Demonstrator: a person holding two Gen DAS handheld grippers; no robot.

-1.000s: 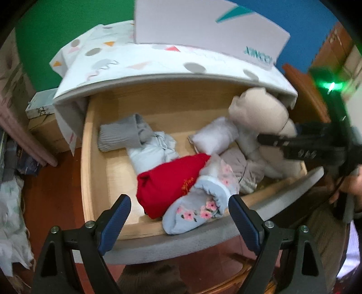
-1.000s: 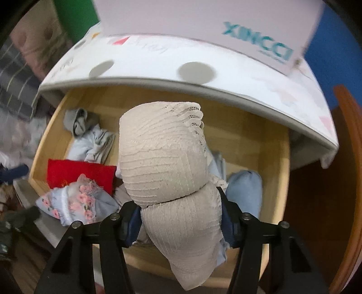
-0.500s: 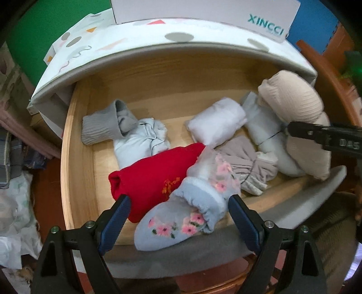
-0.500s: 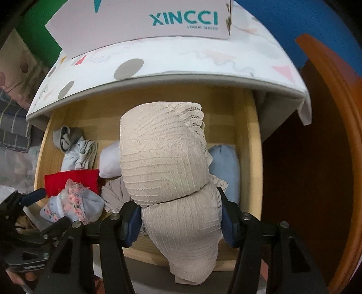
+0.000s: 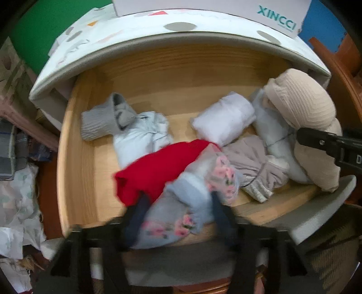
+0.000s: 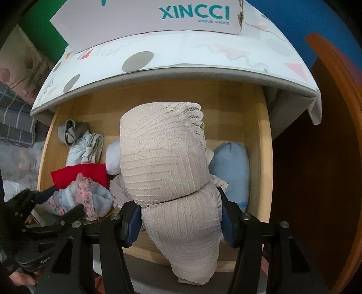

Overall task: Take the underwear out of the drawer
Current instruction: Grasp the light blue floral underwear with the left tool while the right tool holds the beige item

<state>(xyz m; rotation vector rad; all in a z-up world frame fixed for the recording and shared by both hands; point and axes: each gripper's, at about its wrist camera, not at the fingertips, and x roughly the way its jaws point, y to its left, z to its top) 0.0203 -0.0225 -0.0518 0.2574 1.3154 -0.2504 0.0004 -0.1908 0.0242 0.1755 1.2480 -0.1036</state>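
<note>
**Over the open drawer: both grippers on clothing**

Beneath the white patterned cabinet top (image 6: 203, 56), which carries one white shoe box (image 6: 144, 20) lettered XINCCI, the pale wooden drawer (image 5: 74, 158) stands pulled out. Green and blue wall panels show behind; red-brown wooden furniture (image 6: 321, 158) flanks the drawer's right side, and crumpled fabric lies on the floor at left.

Bare wood shows along the drawer's back and left side; the clothes crowd the front and right. Counted there: one grey sock bundle (image 5: 104, 119), one pale blue bundle (image 5: 140, 140), one red garment (image 5: 158, 167), one white roll (image 5: 226, 117), one taupe piece (image 5: 255, 162), one light blue roll (image 6: 230, 165).

The left gripper (image 5: 178, 217) has just been closing, its blurred fingers now against the sides of the floral blue underwear (image 5: 181, 203) at the front edge. The right gripper (image 6: 181, 219) is clamped on the beige lace underwear (image 6: 167, 162), held above the drawer's right half.
</note>
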